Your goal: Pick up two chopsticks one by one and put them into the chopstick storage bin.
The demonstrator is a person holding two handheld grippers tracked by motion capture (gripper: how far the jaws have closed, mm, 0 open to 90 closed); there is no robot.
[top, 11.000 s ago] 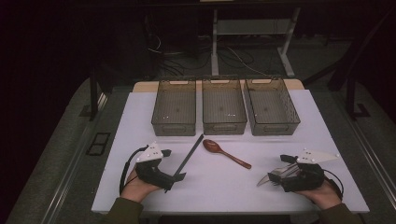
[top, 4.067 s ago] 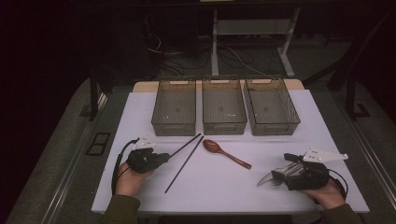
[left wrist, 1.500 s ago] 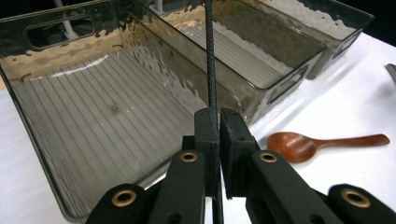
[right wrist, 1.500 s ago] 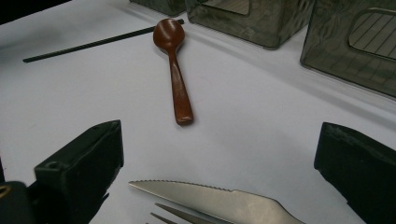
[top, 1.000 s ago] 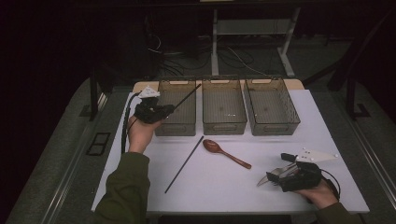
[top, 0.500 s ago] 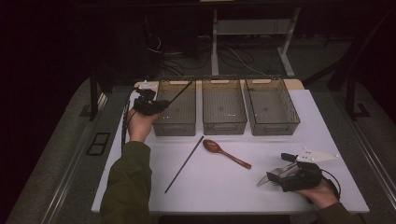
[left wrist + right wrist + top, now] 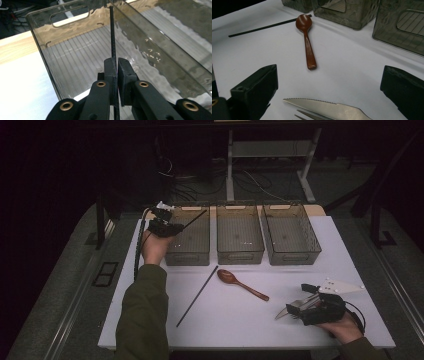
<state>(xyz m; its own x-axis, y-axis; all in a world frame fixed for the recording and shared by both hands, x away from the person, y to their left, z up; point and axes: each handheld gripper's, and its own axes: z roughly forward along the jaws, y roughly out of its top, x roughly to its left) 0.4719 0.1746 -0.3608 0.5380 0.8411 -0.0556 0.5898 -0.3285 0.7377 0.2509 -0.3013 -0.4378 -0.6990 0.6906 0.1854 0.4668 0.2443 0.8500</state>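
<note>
Black chopstick [image 7: 111,32], smoky ribbed bin [image 7: 75,60], reddish-brown spoon [image 7: 307,37].

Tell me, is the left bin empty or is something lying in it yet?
Empty. The left bin shows a bare ribbed floor. The chopstick is clamped in the left gripper and pokes out over it, not lying inside.

Hand-held gripper [image 7: 116,65] clamps chopstick [image 7: 112,35] over bin [image 7: 52,75].

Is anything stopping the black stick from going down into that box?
Nothing visible. The left gripper holds the black chopstick above the left bin, which looks empty, with no lid on top.
</note>
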